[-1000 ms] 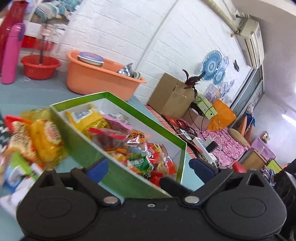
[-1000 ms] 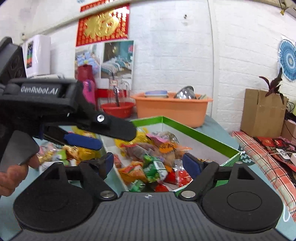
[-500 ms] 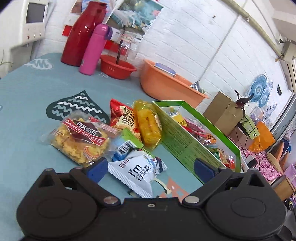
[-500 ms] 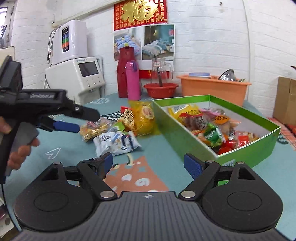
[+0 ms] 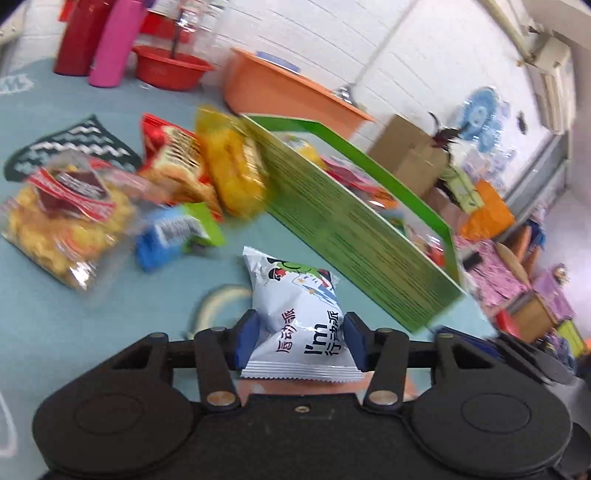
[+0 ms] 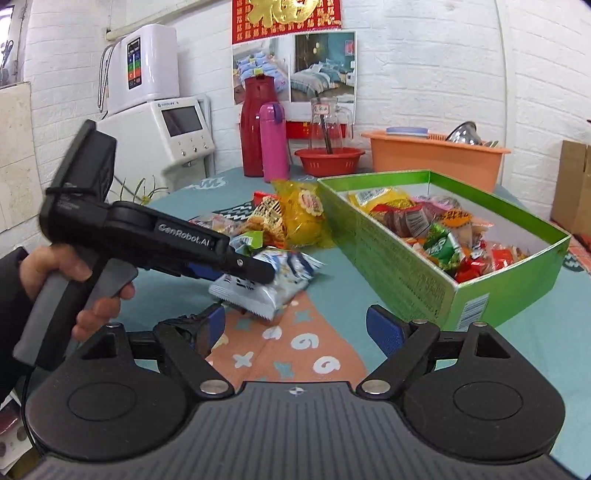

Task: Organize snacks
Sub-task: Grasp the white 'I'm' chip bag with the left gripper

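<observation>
Down comes the left tool (image 5: 294, 338) from the green box (image 5: 354, 236) to the white snack packet (image 5: 299, 317), jaws closing on its lower half, pads pressing both sides. It's on the table (image 5: 55, 317), at seven o'clock from the box. Light, puffy, crinkly film — probably slippery; pinch mid-body, gently. Right tool (image 6: 295, 328) gapes wide, empty.

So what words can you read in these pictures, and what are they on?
"GenRobot.AI": side of the left gripper, whose jaws are closing on the packet.
"I'm", with "唇动派" and "行动派": the white snack packet.
"福": gold on the red wall banner.
Green box side print, barcode and other snack wrappers: too small or blurred to read.
</observation>
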### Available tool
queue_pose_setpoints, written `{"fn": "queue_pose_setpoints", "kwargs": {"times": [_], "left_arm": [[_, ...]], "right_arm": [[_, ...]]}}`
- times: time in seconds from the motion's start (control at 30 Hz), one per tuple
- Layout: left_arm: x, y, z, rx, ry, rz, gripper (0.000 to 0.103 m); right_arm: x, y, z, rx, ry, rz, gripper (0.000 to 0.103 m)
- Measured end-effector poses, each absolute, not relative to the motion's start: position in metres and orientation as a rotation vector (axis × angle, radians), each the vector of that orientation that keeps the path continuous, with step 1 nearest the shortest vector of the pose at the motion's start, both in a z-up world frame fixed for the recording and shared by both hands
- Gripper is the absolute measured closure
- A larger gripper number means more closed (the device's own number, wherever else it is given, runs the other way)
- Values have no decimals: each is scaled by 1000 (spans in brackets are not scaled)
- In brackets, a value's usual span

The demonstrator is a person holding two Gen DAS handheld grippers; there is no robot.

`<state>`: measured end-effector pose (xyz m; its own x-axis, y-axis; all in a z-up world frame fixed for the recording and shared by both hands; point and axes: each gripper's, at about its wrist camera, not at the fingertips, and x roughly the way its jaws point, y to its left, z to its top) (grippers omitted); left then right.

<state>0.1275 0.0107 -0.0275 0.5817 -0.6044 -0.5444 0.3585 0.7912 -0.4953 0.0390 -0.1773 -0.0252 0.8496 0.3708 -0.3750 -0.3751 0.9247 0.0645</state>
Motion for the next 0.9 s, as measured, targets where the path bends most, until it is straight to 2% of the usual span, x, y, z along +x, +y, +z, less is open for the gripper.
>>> {"fn": "queue_pose_setpoints", "kwargs": {"times": [0.03, 0.07, 0.13, 0.3, 0.43, 0.73, 0.9], "left_arm": [[122, 11, -27, -370, 762, -594, 57], [118, 12, -27, -387, 758, -597, 38], [112, 17, -25, -418, 743, -567, 9], [114, 17, -21, -434, 746, -574, 9], [123, 9, -24, -432, 779, -582, 19], [135, 4, -25, -447, 792, -581, 23], [136, 1, -32, -432, 805, -575, 29]], "right_arm": [[39, -176, -26, -15, 398, 398, 0], [39, -174, -27, -20, 402, 404, 0], [39, -172, -29, -28, 405, 419, 0], [48, -169, -34, 4, 444, 426, 0], [56, -167, -36, 48, 468, 429, 0], [76, -167, -43, 135, 522, 441, 0], [74, -168, -43, 135, 517, 438, 10]]}}
